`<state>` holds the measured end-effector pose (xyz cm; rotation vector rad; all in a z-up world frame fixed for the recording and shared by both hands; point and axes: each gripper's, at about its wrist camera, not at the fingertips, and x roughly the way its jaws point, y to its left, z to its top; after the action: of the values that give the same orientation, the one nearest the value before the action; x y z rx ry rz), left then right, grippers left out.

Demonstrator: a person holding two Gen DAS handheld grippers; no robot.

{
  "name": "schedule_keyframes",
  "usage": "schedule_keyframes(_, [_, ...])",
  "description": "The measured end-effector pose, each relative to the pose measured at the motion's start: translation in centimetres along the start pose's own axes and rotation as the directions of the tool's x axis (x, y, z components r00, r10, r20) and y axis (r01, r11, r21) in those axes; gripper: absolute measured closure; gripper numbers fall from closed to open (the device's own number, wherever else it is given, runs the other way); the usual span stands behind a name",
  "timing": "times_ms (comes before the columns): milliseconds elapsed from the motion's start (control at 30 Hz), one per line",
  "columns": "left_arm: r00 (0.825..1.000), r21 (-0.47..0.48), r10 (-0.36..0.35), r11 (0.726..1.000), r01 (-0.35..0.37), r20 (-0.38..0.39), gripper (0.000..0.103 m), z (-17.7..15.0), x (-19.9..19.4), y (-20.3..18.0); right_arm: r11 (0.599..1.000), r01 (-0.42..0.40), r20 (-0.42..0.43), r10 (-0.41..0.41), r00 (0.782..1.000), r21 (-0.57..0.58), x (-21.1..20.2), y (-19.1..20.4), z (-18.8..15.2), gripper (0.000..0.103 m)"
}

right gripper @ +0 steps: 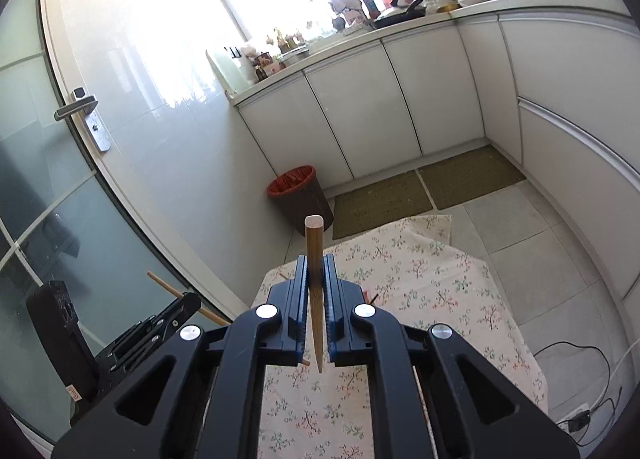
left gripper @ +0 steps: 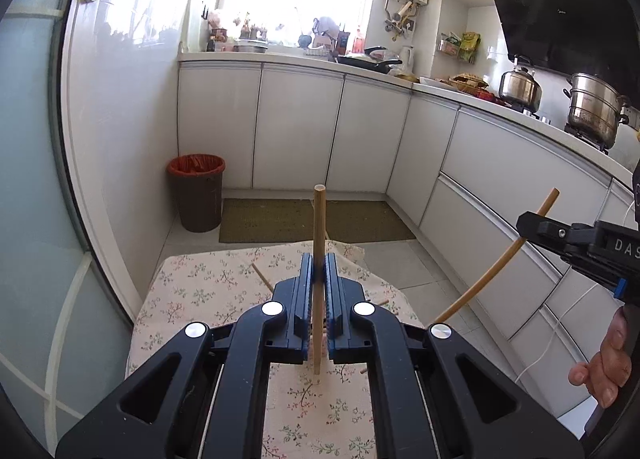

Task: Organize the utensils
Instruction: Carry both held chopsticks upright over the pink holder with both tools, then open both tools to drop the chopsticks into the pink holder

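Observation:
My left gripper (left gripper: 319, 273) is shut on a wooden chopstick (left gripper: 319, 227) that stands upright between its jaws, above a small table with a floral cloth (left gripper: 200, 291). My right gripper (right gripper: 316, 273) is shut on a second wooden chopstick (right gripper: 314, 243), also upright and tapering downward. In the left wrist view the right gripper (left gripper: 532, 225) shows at the right edge with its chopstick (left gripper: 492, 271) slanting. In the right wrist view the left gripper (right gripper: 188, 301) shows at lower left with its chopstick (right gripper: 168, 287). More chopsticks (left gripper: 262, 277) lie on the cloth, mostly hidden behind the fingers.
A brown bin with a red liner (left gripper: 197, 191) stands by the wall. White cabinets (left gripper: 296, 127) and a cluttered counter run behind and right, with pots (left gripper: 592, 109) on the stove. Green mats (left gripper: 268, 221) lie on the floor. Cables (right gripper: 576, 379) lie right of the table.

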<state>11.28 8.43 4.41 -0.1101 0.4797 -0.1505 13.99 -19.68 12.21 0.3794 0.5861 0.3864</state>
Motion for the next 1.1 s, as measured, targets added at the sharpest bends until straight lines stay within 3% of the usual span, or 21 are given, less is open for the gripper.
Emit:
schedule_keyframes(200, [1.000, 0.003, 0.009, 1.000, -0.009, 0.014, 0.098, 1.8, 3.1, -0.6, 1.000, 0.010, 0.031, -0.010, 0.999, -0.011, 3.4, 0.2, 3.0, 0.095])
schedule_keyframes(333, [1.000, -0.012, 0.020, 1.000, -0.020, -0.016, 0.098, 1.7, 6.3, -0.4, 1.000, 0.019, 0.023, -0.019, 1.000, -0.022, 6.3, -0.4, 3.6, 0.095])
schedule_keyframes(667, [0.992, -0.080, 0.031, 0.996, -0.041, -0.120, 0.097, -1.3, 13.0, 2.0, 0.999, 0.043, -0.040, -0.043, 0.998, -0.023, 12.9, -1.9, 2.8, 0.095])
schedule_keyframes(733, [0.993, -0.125, 0.000, 0.992, -0.015, -0.122, 0.094, -1.7, 13.0, 2.9, 0.998, 0.051, -0.045, -0.053, 0.998, -0.035, 13.7, -2.0, 2.6, 0.095])
schedule_keyframes(900, [0.999, -0.208, -0.011, 0.978, 0.003, -0.039, 0.089, -0.5, 11.0, 4.6, 0.996, 0.070, -0.058, -0.073, 0.996, -0.052, 15.1, -1.9, 2.3, 0.095])
schedule_keyframes(1100, [1.000, -0.249, -0.009, 0.969, 0.013, 0.017, 0.087, 0.7, 8.9, 5.7, 0.993, 0.089, -0.080, -0.095, 0.992, -0.075, 16.6, -1.3, 1.9, 0.095])
